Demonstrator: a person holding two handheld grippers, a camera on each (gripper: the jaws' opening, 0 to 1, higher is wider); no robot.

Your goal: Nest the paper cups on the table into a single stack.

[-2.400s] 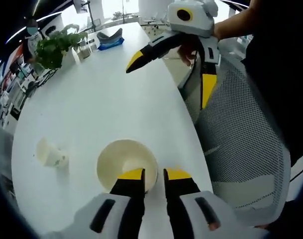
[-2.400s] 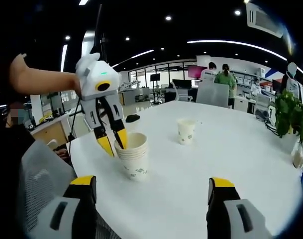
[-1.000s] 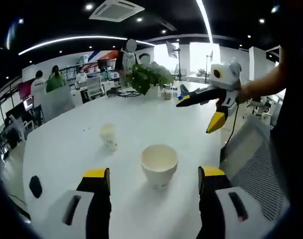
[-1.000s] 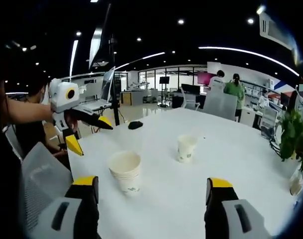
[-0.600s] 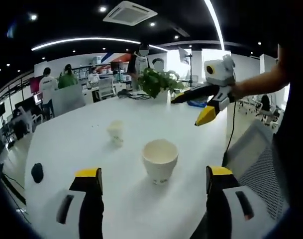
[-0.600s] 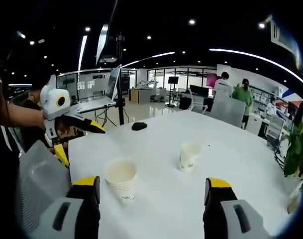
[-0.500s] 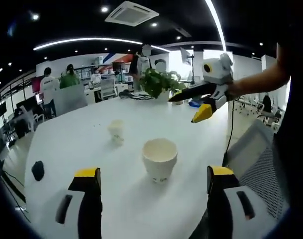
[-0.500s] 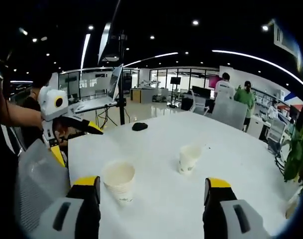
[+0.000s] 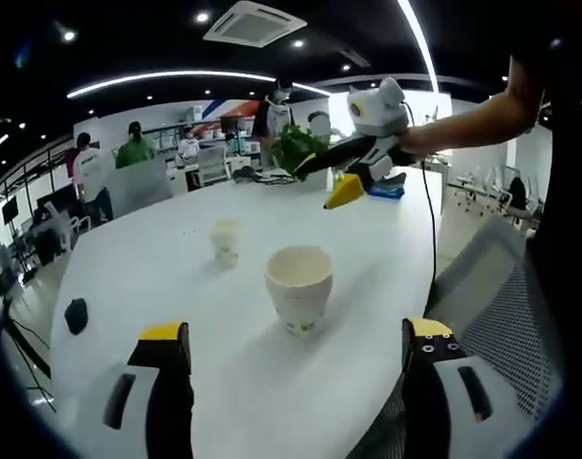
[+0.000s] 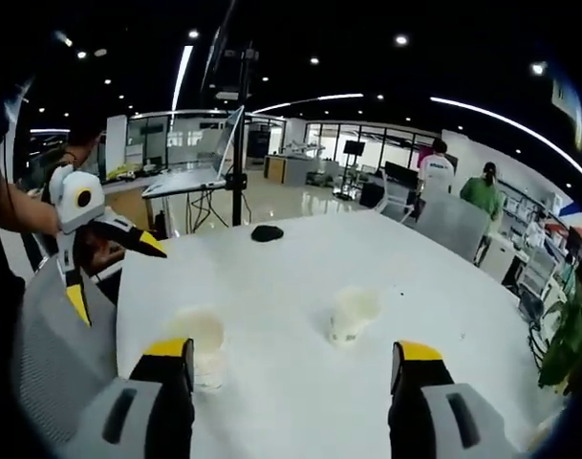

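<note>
A stack of nested white paper cups (image 9: 299, 287) stands upright on the round white table (image 9: 138, 273), a short way ahead of my open left gripper (image 9: 295, 335). A single paper cup (image 9: 225, 241) stands farther off, to the stack's left. My right gripper (image 9: 321, 182) hangs open in the air above the table beyond the stack. In the right gripper view, the stack (image 10: 200, 346) sits by the left jaw of my open right gripper (image 10: 291, 351). The single cup (image 10: 351, 314) is ahead. My left gripper (image 10: 118, 279) is held open at the left, off the table (image 10: 271, 277).
A black mouse-like object (image 9: 75, 314) (image 10: 267, 232) lies near the table's far edge. A potted plant (image 9: 295, 148) stands on the table. A grey mesh chair (image 9: 501, 316) (image 10: 52, 354) sits at the near edge. People stand in the background office.
My left gripper has let go of the stack's rim, opened wide and pulled back from the table. My right gripper has swung out over the table. Neither the stack nor the single cup has moved.
</note>
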